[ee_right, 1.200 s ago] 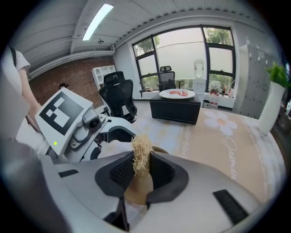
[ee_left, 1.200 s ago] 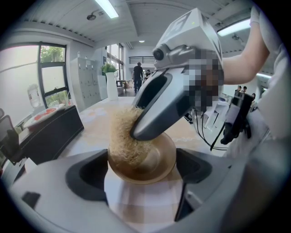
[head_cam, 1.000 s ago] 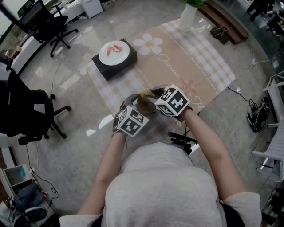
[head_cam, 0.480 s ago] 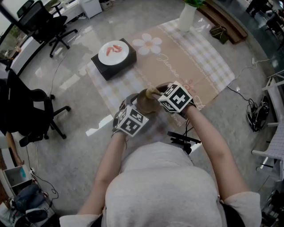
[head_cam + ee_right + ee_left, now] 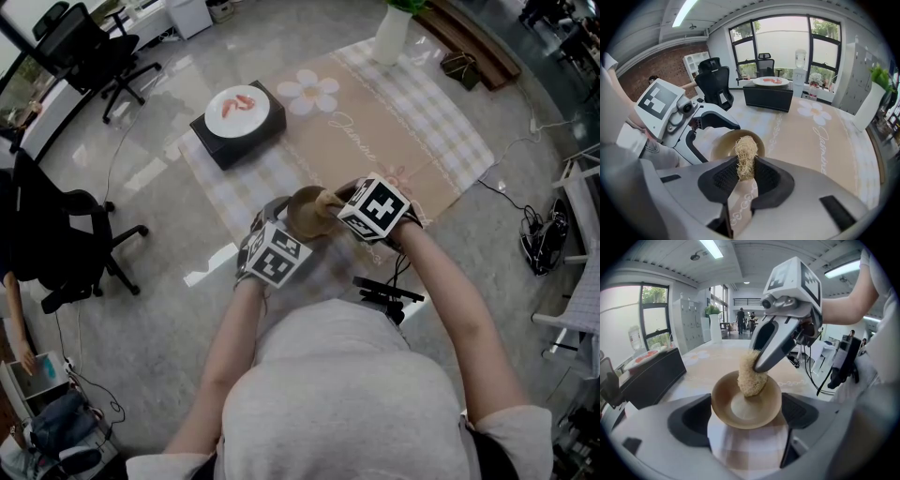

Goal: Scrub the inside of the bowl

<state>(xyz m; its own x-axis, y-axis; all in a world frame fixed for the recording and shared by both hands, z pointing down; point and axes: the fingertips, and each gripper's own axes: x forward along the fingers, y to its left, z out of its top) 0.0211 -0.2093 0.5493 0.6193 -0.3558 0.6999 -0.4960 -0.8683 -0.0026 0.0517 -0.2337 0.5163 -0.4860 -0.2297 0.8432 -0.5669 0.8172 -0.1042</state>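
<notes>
A small tan bowl (image 5: 746,404) is held up off the floor mat, with my left gripper (image 5: 746,420) shut on its near rim. The same bowl (image 5: 307,212) shows between the two marker cubes in the head view. My right gripper (image 5: 743,174) is shut on a pale fibrous scrubber (image 5: 745,155). The scrubber (image 5: 751,376) presses into the far inner wall of the bowl. In the right gripper view the bowl (image 5: 725,143) lies just past the scrubber, with the left gripper (image 5: 696,123) behind it.
A checked beige mat (image 5: 375,131) with flower prints covers the glossy floor. A black box (image 5: 239,127) carries a white plate (image 5: 237,106) of food at the mat's far left. A white vase (image 5: 392,36), office chairs (image 5: 84,52) and floor cables (image 5: 539,239) ring the area.
The right gripper has shifted slightly right and away with the scrubber, rubbing inside the bowl. The bowl has tipped up a little in the left gripper's hold.
</notes>
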